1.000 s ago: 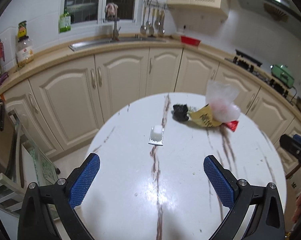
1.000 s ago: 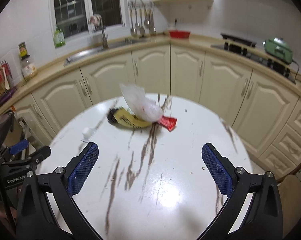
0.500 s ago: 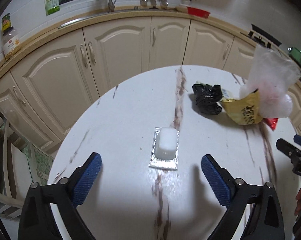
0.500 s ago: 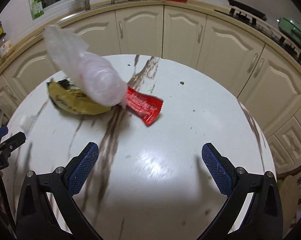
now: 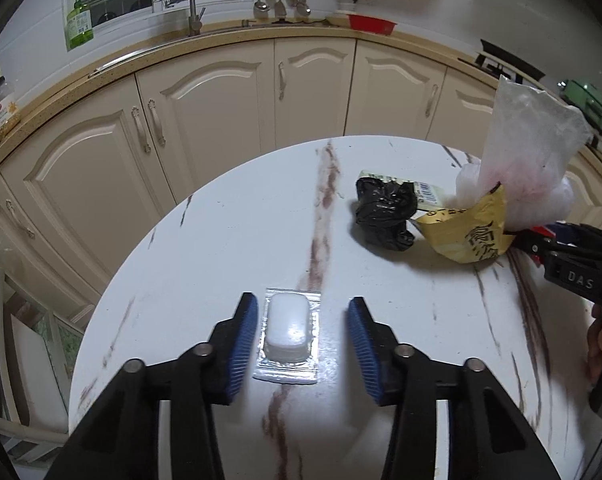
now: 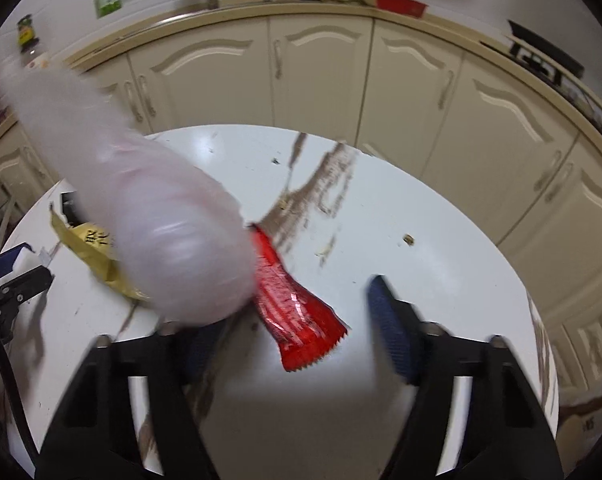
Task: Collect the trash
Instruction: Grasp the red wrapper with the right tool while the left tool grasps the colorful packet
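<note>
**2 grabs closing: blister pack left, red wrapper right**

Your left gripper [image 5: 303, 330] is closing around the small clear blister pack [image 5: 288, 334] at the near edge of the round table [image 5: 221, 240]. Pack sits between the jaws, pads not touching yet. It's light; the raised white dome looks stiff, the flat foil rim is thin and slippery on this glossy top. Pinch the dome's 2 long sides, not the rim.

Your right gripper [image 6: 289, 338] is closing too, the red wrapper [image 6: 291, 304] between its jaws, no contact visible. Crinkly film, near weightless, collapses under grip. Take the near serrated end.

The translucent plastic bag [image 6: 153, 220] overhangs the left pad and may get caught. The yellow packet [image 5: 467, 230] and black crumpled bag [image 5: 385, 212] are still on the table.
</note>
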Tool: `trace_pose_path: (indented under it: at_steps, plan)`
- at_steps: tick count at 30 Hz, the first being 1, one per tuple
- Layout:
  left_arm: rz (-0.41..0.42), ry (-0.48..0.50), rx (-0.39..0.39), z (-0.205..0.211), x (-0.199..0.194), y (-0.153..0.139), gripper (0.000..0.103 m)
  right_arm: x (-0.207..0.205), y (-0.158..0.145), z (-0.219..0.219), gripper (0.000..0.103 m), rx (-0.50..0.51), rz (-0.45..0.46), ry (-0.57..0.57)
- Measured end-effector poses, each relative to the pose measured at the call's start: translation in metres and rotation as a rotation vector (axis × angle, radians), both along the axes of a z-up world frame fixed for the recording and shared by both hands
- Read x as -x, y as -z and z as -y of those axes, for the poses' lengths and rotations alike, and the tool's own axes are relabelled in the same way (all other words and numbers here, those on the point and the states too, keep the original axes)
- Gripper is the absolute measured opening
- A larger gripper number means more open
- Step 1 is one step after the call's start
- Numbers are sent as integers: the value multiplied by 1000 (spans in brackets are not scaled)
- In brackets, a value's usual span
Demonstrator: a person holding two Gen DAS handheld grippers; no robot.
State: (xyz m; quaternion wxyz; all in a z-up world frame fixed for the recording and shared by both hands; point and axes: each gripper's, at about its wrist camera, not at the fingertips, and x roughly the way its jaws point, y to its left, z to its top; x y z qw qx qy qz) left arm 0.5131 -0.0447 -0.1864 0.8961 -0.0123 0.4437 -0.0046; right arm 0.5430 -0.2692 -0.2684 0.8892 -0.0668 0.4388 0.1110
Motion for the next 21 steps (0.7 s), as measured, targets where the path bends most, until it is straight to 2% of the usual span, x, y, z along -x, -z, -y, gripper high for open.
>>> trace_pose_path:
  at_steps: [1, 2, 5, 10, 16, 21]
  plan:
    - [2, 3, 5, -1, -1, 1, 33, 3, 0, -2, 22, 4, 7, -6]
    - [3, 6, 14, -1, 1, 4, 26, 5, 0, -2, 19, 9, 10, -6]
    - [-1, 18, 54, 0, 3, 7, 21, 18, 1, 1, 18, -21, 3, -5]
    - [0, 40, 113, -6, 20, 9, 21, 54, 1, 13, 15, -113, -23, 11]
    - [14, 76, 131, -10, 50, 5, 21, 107, 0, 26, 15, -219, -48, 31]
    - [22, 118, 146, -8, 77, 3, 21, 141, -6, 31, 15, -251, -31, 43]
